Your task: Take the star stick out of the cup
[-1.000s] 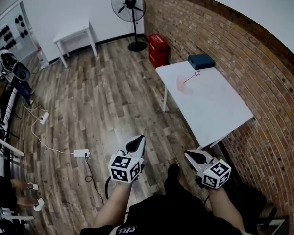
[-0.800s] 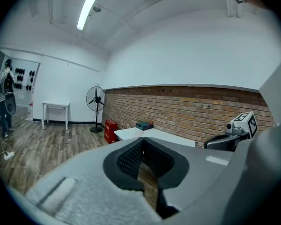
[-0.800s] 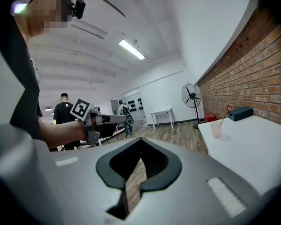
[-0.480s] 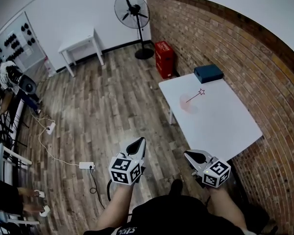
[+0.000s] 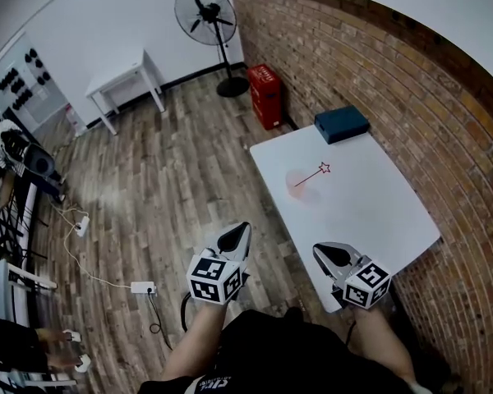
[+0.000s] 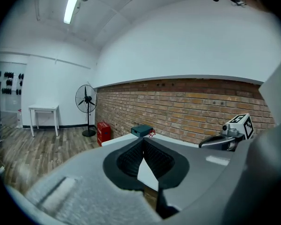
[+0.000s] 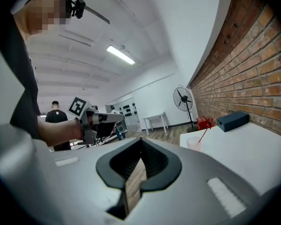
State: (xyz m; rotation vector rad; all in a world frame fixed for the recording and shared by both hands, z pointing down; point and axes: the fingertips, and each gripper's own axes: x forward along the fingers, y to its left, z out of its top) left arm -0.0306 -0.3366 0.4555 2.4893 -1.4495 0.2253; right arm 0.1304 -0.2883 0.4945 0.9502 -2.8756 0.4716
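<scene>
A fan [image 5: 199, 12] stands beside the brick wall [image 5: 378, 64].

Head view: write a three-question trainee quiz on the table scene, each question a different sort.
1. True or false: the thin red star-tipped stick stands in the translucent pink cup.
2. What lies on the white rectangular table's far end? A) dark teal box; B) red crate; C) black fan.
3. Fill in: the left gripper and right gripper both have jaws ____.
Key: 1 true; 2 A; 3 shut.
</scene>
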